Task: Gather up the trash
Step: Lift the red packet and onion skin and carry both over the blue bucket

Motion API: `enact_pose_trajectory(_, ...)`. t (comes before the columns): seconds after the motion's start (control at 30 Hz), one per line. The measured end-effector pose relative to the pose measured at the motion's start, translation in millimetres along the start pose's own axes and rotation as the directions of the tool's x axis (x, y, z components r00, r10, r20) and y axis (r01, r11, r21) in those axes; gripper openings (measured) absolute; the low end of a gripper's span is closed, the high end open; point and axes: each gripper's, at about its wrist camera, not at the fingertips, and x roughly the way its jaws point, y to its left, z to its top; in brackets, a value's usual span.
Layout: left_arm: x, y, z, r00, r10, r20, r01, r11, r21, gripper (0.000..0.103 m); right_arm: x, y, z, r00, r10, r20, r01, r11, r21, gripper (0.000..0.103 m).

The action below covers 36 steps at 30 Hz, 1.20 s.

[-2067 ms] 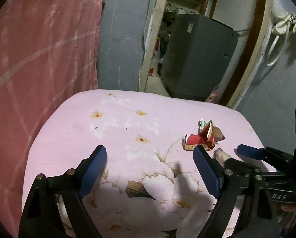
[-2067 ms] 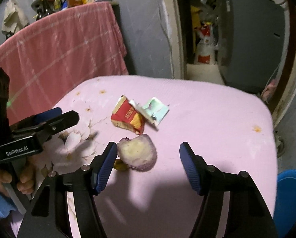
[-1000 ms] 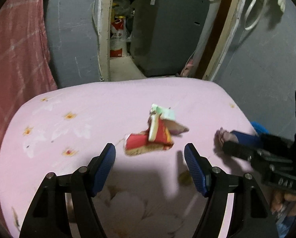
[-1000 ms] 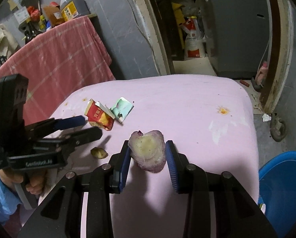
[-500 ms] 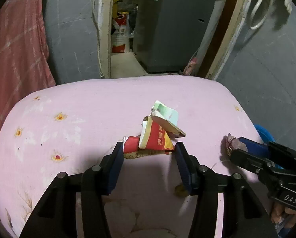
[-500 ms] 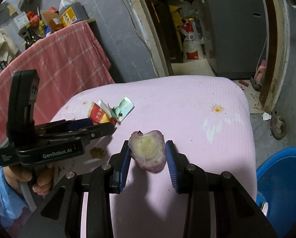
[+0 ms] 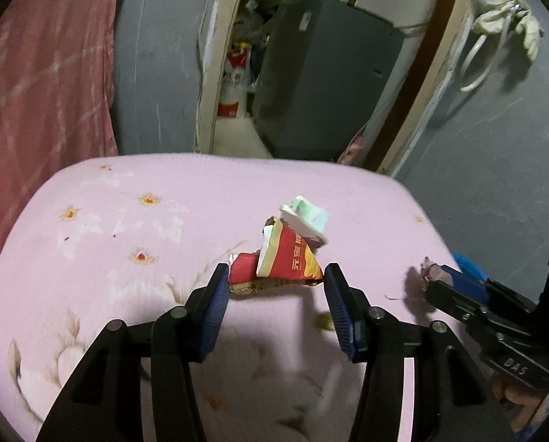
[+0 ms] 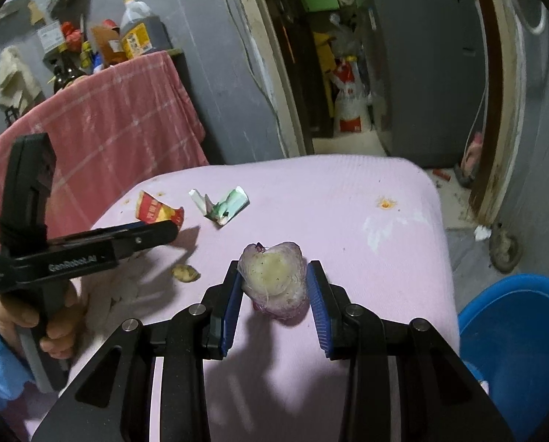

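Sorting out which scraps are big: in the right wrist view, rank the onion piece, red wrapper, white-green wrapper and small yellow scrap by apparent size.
1. onion piece, though it sits nearest the camera in the right claw
2. red wrapper and white-green wrapper, too alike to rank; the left claw partly hides the red one
3. small yellow scrap

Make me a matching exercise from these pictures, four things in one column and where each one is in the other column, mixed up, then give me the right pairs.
Things:
1. onion piece
2. red snack wrapper
3. blue bin
4. oil jug

Places:
A. on the shelf behind the pink checked cloth
B. on the floor beside the table
C. between the fingers of the left gripper
D. clamped in the right gripper

Pairs: 1-D, 2-C, 3-B, 4-A
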Motion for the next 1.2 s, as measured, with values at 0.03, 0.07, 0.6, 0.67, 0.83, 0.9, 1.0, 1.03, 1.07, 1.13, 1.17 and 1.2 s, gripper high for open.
enact_pose_trajectory(0.03, -6.6, -2.8, -3.0, 1.000, -0.009, 0.020, 0.009, 1.000, 0.003, 0.046, -4.6, 2.0, -1.0, 1.000, -0.006, 0.024, 0.006, 1.000, -0.015, 0.033)
enact_pose_trajectory(0.07, -13.3, -5.7, -6.0, 0.999, -0.015, 0.040, 0.014, 1.000, 0.006, 0.046, -10.5, 4.5, -1.8, 0.999, -0.009, 0.053, 0.010, 0.999, -0.032, 0.033)
enact_pose_trajectory(0.6, -93.9, -92.8, -27.3, 0.924, -0.107, 0.368, 0.070, 0.991, 0.113, 0.046, -132.0, 7.7, -15.6, 0.883, -0.134, 0.449, 0.174, 0.983, -0.049, 0.033)
enact_pose_trajectory(0.67, -96.9, -111.1, -31.3, 0.916, -0.137, 0.378, 0.093, 0.987, 0.133, 0.046, -149.3, 1.5, -21.2, 0.864, -0.160, 0.478, 0.199, 0.980, -0.031, 0.033)
enact_pose_trajectory(0.83, -95.0, -147.9, -36.6, 0.899, -0.200, 0.389, 0.137, 0.973, 0.186, 0.046, -184.3, -17.0, -37.8, 0.819, -0.240, 0.520, 0.267, 0.963, 0.024, 0.033)
enact_pose_trajectory(0.9, -93.4, -162.8, -39.5, 0.896, -0.224, 0.384, 0.153, 0.966, 0.207, 0.046, -196.2, -26.0, -45.0, 0.803, -0.277, 0.528, 0.296, 0.954, 0.050, 0.033)
enact_pose_trajectory(1.0, -87.1, -183.6, -44.0, 0.894, -0.257, 0.368, 0.177, 0.955, 0.236, 0.046, -207.5, -39.9, -52.4, 0.790, -0.322, 0.523, 0.328, 0.941, 0.084, 0.033)
enact_pose_trajectory(1.03, -83.7, -191.1, -45.3, 0.895, -0.266, 0.358, 0.185, 0.951, 0.246, 0.046, -209.1, -44.8, -54.1, 0.790, -0.336, 0.512, 0.336, 0.937, 0.096, 0.033)
enact_pose_trajectory(1.07, -80.9, -196.6, -46.6, 0.896, -0.273, 0.350, 0.190, 0.948, 0.254, 0.046, -209.1, -44.8, -54.1, 0.790, -0.336, 0.512, 0.336, 0.937, 0.096, 0.033)
enact_pose_trajectory(1.13, -72.6, -209.5, -49.1, 0.900, -0.288, 0.325, 0.204, 0.941, 0.270, 0.046, -214.3, -62.1, -60.7, 0.797, -0.368, 0.479, 0.339, 0.929, 0.148, 0.033)
enact_pose_trajectory(1.17, -67.9, -215.7, -50.4, 0.904, -0.295, 0.311, 0.211, 0.938, 0.277, 0.046, -214.8, -68.6, -62.2, 0.803, -0.380, 0.460, 0.341, 0.925, 0.168, 0.033)
enact_pose_trajectory(1.2, -64.7, -220.5, -51.9, 0.906, -0.299, 0.299, 0.216, 0.935, 0.282, 0.046, -216.1, -73.2, -65.2, 0.806, -0.389, 0.447, 0.346, 0.921, 0.179, 0.033)
